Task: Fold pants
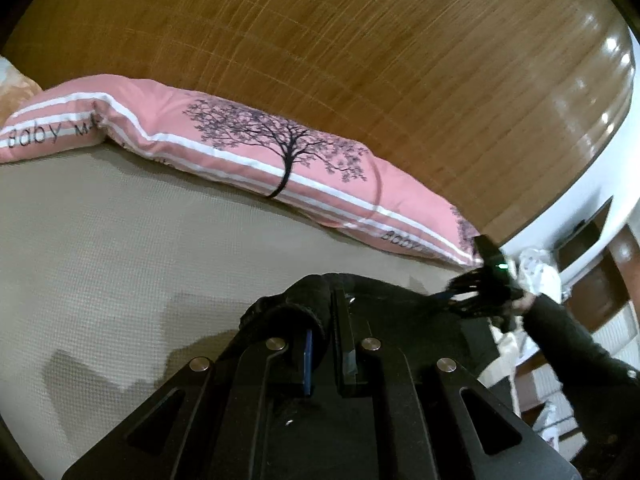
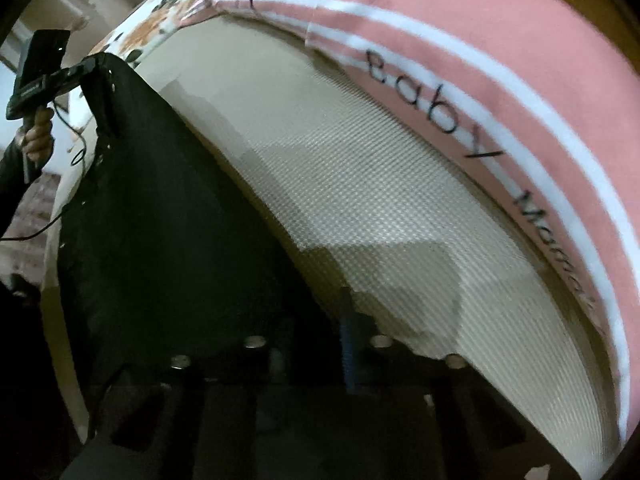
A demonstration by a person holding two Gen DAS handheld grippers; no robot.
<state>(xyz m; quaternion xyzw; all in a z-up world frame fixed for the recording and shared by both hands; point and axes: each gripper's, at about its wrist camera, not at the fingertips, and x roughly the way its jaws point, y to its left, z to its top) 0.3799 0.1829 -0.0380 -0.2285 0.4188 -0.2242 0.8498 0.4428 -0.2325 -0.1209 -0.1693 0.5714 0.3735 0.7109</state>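
The black pants lie on the beige waffle-textured bed sheet. My left gripper is shut on a bunched part of the pants near their waistband. In the right wrist view the left gripper holds that corner lifted, and the black pants hang and spread from it toward the camera. My right gripper points steeply down at the pants' near edge, its jaws close together with dark cloth between them; this is blurred. The left wrist view shows the right gripper blurred over the far end of the pants.
A long pink pillow with a tree print and white stripes runs along the bed's far side below a wooden headboard. A floral pillow sits at the bed corner. A person's dark sleeve and room clutter lie right of the bed.
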